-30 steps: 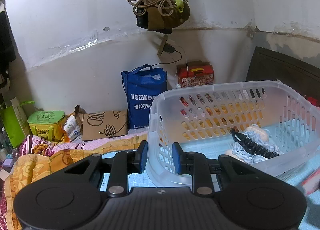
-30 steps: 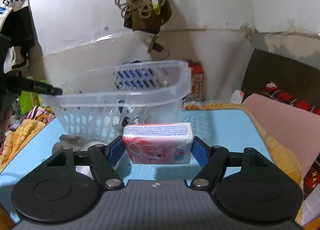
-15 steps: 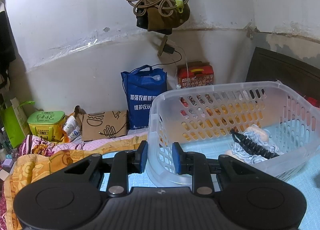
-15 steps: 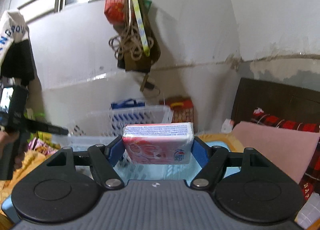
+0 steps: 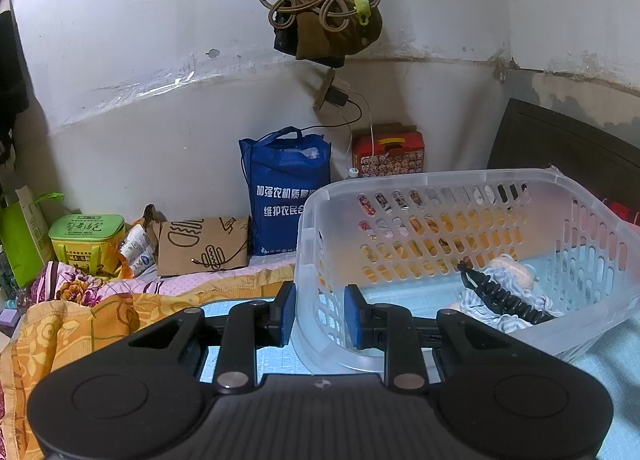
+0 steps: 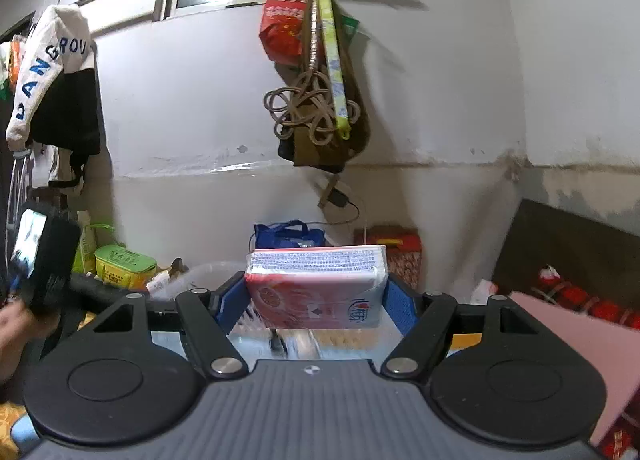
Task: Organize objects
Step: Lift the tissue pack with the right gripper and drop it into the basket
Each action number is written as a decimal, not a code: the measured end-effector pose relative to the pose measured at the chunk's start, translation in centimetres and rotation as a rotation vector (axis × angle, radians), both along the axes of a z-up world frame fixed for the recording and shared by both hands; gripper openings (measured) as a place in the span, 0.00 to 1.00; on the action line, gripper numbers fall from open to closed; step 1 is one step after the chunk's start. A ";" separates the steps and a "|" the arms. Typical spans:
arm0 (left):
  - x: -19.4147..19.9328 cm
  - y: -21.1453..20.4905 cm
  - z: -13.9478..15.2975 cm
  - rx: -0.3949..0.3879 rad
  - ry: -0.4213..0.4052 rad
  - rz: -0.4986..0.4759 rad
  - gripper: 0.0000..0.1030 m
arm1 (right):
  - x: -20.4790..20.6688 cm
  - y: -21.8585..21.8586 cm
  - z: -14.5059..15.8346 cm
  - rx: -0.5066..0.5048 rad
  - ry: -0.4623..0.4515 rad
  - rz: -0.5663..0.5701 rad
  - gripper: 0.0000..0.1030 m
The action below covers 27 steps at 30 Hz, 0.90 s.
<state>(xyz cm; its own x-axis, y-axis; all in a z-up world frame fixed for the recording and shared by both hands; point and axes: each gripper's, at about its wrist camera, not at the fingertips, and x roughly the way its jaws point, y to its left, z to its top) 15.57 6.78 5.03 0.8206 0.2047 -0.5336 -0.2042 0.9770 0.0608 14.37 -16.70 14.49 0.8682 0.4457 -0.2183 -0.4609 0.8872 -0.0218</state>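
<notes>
the left gripper is clamped on the near-left rim of the clear basket, while the right gripper grips a red tissue pack held above the basket's far side.

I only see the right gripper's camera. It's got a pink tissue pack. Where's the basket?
Observer: The clear basket sits on the blue mat, and the left gripper is shut on its near corner.
Child: Anything inside it?
Observer: Yes, a black coiled cord lying on some striped cloth.
Child: What's behind the basket?
Observer: A blue bag standing against the wall.
</notes>
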 end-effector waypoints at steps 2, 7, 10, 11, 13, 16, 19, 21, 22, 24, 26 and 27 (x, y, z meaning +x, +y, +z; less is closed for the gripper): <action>0.1 0.2 0.0 -0.007 0.000 -0.001 0.29 | 1.3 1.2 0.4 -0.004 -0.005 -0.012 0.72; 0.1 0.4 -0.1 -0.006 -0.002 -0.005 0.29 | 3.2 1.8 -0.6 0.004 0.051 -0.022 0.72; 0.0 0.5 -0.1 -0.011 -0.003 -0.006 0.29 | 3.2 1.5 -1.1 0.007 0.058 -0.032 0.72; 0.1 0.5 -0.1 -0.013 -0.003 -0.006 0.29 | 3.3 1.5 -1.3 0.011 0.063 -0.030 0.72; 0.1 0.5 -0.1 -0.019 -0.003 -0.005 0.29 | 3.8 1.8 -1.7 0.018 0.056 -0.023 0.84; 0.0 0.5 -0.1 -0.017 -0.004 -0.004 0.29 | 4.4 2.1 -2.4 0.014 0.050 -0.052 1.00; -0.1 0.4 -0.2 -0.012 -0.005 -0.005 0.29 | 4.1 1.5 -2.6 0.024 0.049 -0.051 1.00; 0.0 0.4 -0.2 -0.014 -0.004 -0.006 0.29 | 3.8 1.0 -2.6 0.035 0.047 -0.058 1.00; -0.1 0.4 -0.2 -0.016 -0.005 -0.005 0.29 | 3.7 0.8 -2.6 0.042 0.051 -0.058 1.00; -0.1 0.4 -0.2 -0.013 -0.004 -0.004 0.29 | 3.5 0.4 -2.6 0.055 0.062 -0.055 1.00; -0.1 0.4 -0.3 -0.011 -0.005 -0.005 0.29 | 2.9 0.1 -2.8 0.053 0.064 -0.056 1.00; -0.1 0.3 -0.2 -0.012 -0.004 -0.005 0.29 | 2.9 0.1 -2.8 0.050 0.062 -0.059 1.00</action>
<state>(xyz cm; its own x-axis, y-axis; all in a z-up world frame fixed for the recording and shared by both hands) 15.43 7.11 4.82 0.8240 0.1937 -0.5324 -0.1992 0.9788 0.0478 17.28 -16.57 11.68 0.8787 0.4057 -0.2514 -0.4069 0.9121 0.0498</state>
